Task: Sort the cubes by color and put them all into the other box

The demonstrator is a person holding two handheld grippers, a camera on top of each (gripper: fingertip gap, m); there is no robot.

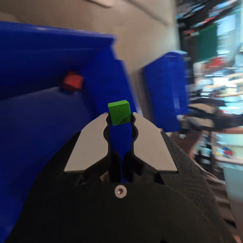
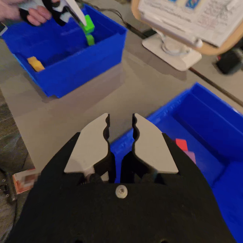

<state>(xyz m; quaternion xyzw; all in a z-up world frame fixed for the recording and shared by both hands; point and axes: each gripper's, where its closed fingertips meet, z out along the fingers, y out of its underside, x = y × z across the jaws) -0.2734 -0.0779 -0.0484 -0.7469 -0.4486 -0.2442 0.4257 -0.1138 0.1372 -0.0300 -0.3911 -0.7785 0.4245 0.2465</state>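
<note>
Far left in the right wrist view, a hand [image 2: 35,15] carries the left gripper [image 1: 119,114] over the far blue bin [image 2: 73,73], its tips clamped on a green block [image 1: 119,112]. A second green block [image 2: 90,39] stands in that bin below it, and a yellow block [image 2: 35,64] lies at the near left corner. In the middle, the right gripper [image 2: 120,115] hangs empty, parted narrowly, above the grey table [image 2: 81,109] and the rim of the near blue bin [image 2: 205,131]. A red block [image 2: 182,144] and a purple block [image 2: 190,156] lie inside. Far right stands a white stand [image 2: 171,57] bearing a printed sheet; the left wrist view shows blurred shelving [image 1: 217,65].
</note>
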